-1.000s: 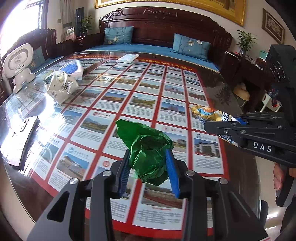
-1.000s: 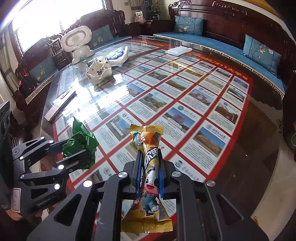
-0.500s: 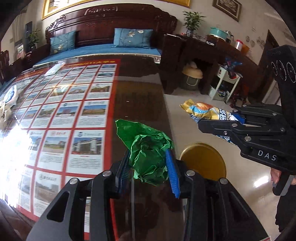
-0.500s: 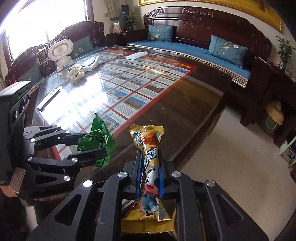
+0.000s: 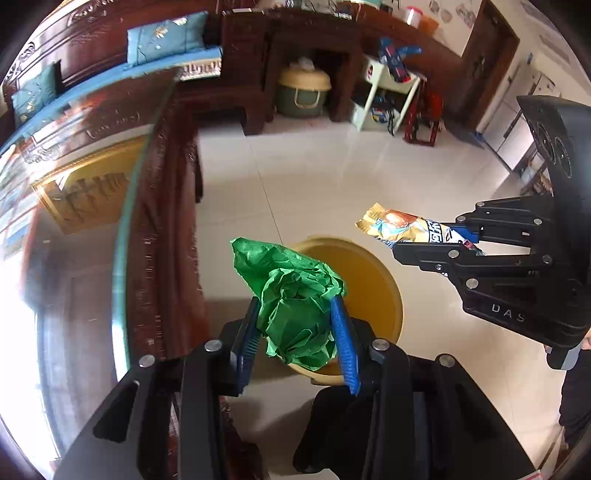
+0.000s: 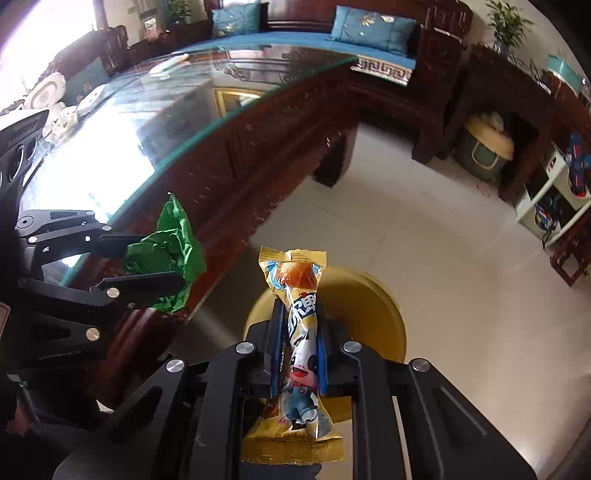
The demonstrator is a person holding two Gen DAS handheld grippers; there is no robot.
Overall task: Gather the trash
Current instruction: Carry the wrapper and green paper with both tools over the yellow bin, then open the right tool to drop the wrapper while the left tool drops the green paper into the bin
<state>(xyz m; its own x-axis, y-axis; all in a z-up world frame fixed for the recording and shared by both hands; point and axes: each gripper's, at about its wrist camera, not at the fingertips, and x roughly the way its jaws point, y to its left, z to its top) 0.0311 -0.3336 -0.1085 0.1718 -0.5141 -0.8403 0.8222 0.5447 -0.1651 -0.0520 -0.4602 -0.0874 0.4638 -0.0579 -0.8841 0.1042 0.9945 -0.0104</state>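
I see crumpled bright green paper [image 5: 295, 314] between my left gripper's [image 5: 297, 332] blue pads [image 5: 345, 343]. My right gripper [image 6: 297, 343], black with blue pads too, pinches a yellow-gold snack wrapper [image 6: 299, 332] printed with a cartoon figure and blue-white lettering. Below both sits a mustard-yellow bin [image 5: 369, 280] on the cream tiled floor [image 5: 332, 177].

Living room backdrop, pale tiled floor [image 5: 332, 166] all around.

Glass-topped surface [image 6: 155, 122] gleams with window glare, its dark carved wooden side facing the floor. Behind it, a wooden sofa [image 6: 295, 22] carrying blue cushions [image 6: 373, 26]. A lidded green-and-cream basket [image 5: 303, 92] sits tucked under a dark wooden side table [image 5: 314, 40]. Beside that, a white shelf unit [image 5: 388, 96] full of odds and ends, and a potted plant [image 6: 508, 22] up top.
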